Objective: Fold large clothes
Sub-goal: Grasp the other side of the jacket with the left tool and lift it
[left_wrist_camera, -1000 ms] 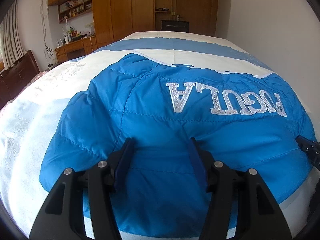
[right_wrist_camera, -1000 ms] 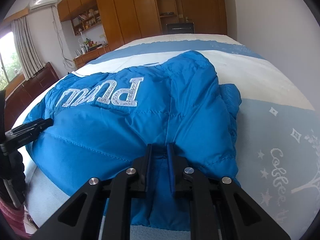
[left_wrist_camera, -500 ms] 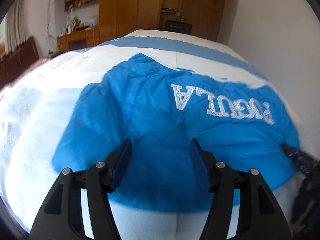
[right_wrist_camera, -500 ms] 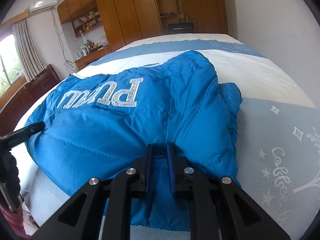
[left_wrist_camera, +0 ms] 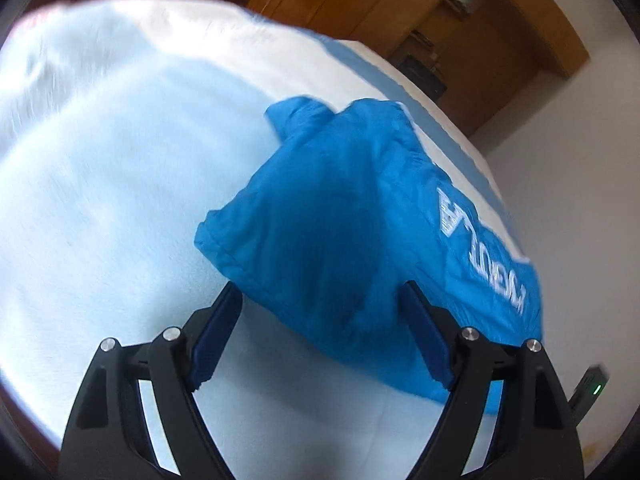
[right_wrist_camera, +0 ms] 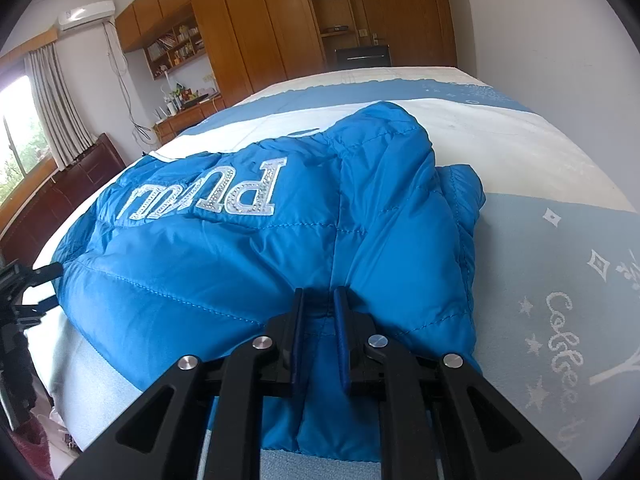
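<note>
A blue quilted puffer jacket [right_wrist_camera: 248,248] with silver letters lies folded on the bed. In the left wrist view the jacket [left_wrist_camera: 360,216] fills the middle right, blurred by motion. My left gripper [left_wrist_camera: 320,300] is open, its fingers spread around the jacket's near left corner, holding nothing. My right gripper [right_wrist_camera: 319,300] is shut on the jacket's near hem at its right side, with blue fabric pinched between the fingers. The left gripper also shows at the left edge of the right wrist view [right_wrist_camera: 28,280].
The bed [right_wrist_camera: 560,240] has a light blue and white cover with printed stars and script. Wooden wardrobes [right_wrist_camera: 256,32] and a desk stand at the far end. A white wall [right_wrist_camera: 560,40] runs along the right. A dark wooden cabinet [right_wrist_camera: 72,184] stands left.
My left gripper has swung left and back from over the jacket's middle toward its left corner, staying open. My right gripper has stayed shut on the hem.
</note>
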